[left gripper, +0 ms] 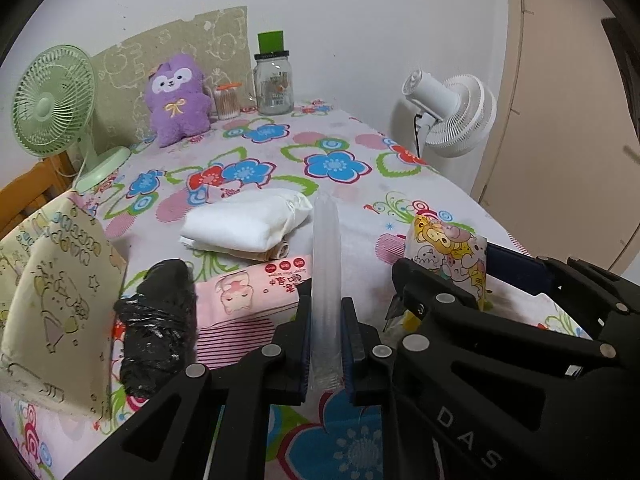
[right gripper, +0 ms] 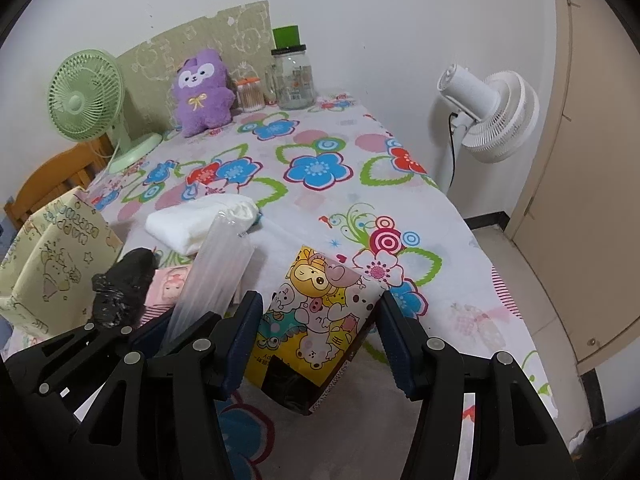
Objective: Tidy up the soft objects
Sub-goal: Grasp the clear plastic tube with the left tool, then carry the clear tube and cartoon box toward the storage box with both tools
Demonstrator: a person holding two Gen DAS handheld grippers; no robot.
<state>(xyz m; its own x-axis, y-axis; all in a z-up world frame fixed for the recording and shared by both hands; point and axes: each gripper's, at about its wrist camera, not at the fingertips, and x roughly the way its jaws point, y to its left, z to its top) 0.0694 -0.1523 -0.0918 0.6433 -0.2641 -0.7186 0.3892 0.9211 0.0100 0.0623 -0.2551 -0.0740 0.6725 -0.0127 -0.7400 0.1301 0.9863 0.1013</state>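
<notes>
The step in hand looks like a two-handed gathering of the soft packs lying at the near end of the flowered table (right gripper: 320,208). The left claw (left gripper: 326,344) is closed tight on a clear plastic sleeve (left gripper: 326,264), which stands up between its pads and leans forward over the cloth; in the right wrist view the same sleeve (right gripper: 218,272) slants up out of that claw. The right claw (right gripper: 316,340) stands about half open around a cartoon-printed tissue pack (right gripper: 320,312); the pack fills the gap, but whether the pads press on it I cannot tell for sure. Beside the sleeve lie a pink wet-wipes pack (left gripper: 248,300), a black plastic-wrapped bundle (left gripper: 158,320) and a folded white cloth (left gripper: 248,228), all well short of the purple plush toy (left gripper: 178,104) at the far wall. A yellow-green printed paper bag (left gripper: 60,300) stands open at the left edge, just beside the black bundle. Judging by the task, it is the likely receptacle. The next move calls for carrying the sleeve leftward over the bag's mouth without letting its floppy top catch the rim, then opening the pads.
</notes>
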